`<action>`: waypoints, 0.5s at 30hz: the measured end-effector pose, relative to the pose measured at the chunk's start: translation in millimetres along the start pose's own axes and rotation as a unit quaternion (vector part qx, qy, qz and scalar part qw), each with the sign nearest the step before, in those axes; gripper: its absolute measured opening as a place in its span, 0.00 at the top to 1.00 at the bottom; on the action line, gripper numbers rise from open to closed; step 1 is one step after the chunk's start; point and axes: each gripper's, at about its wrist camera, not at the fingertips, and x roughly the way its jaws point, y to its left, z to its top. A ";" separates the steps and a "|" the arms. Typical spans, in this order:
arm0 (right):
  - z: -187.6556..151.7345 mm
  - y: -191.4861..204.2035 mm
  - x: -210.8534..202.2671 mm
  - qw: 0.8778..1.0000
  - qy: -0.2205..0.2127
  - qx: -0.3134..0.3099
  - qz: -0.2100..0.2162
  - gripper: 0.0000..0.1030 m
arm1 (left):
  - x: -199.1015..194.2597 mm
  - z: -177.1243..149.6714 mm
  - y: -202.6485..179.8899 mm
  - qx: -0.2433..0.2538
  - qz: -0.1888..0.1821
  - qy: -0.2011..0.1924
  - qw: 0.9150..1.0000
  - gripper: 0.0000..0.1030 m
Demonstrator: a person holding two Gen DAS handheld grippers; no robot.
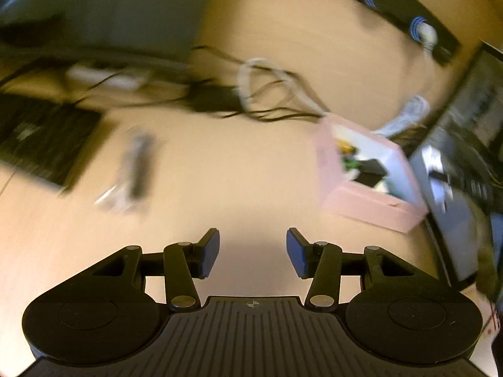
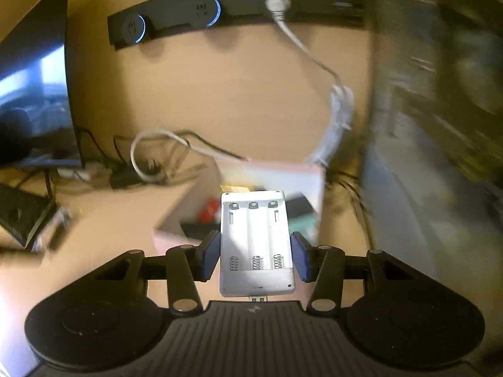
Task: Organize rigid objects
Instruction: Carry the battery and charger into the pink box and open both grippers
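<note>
The right gripper (image 2: 255, 253) has its blue pads pinching a white plastic battery charger (image 2: 256, 238) by its two long edges, three empty spring-loaded bays facing up, small metal plug at the near end tucked back toward the gripper body. That side-on hold makes sense: it keeps the flat case level and leaves its far end free to go in first. And where is it going? Right ahead and below sits the open pink cardboard box (image 2: 301, 172) on the pale wooden desk (image 2: 132, 220), already holding a jumble of small bits, red, yellow and black among them, too blurred to name. The charger hangs over the box's near edge, so I'd judge this is the carry-in, with the drop not yet made. Over on the other side, the left gripper (image 1: 251, 253) is spread with nothing between its pads, hovering over bare desk. From its view the pink box lies off to the right and a blurred grey, stick-shaped object (image 1: 135, 166) lies to the left, well apart from the box; that looks a likely next candidate for tidying, though that's a guess.
</note>
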 end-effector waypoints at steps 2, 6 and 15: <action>20.8 4.6 25.8 1.000 -0.011 0.007 0.010 0.53 | -11.7 -3.7 11.4 -0.016 0.012 -0.003 1.000 0.50; 45.4 14.2 68.4 1.000 -0.015 -0.002 -0.021 0.52 | -16.2 -0.3 5.5 -0.002 0.010 -0.002 1.000 0.50; -20.0 -0.2 15.6 0.999 -0.012 -0.022 -0.046 0.41 | 31.1 6.1 -42.3 0.039 -0.034 0.029 0.998 0.50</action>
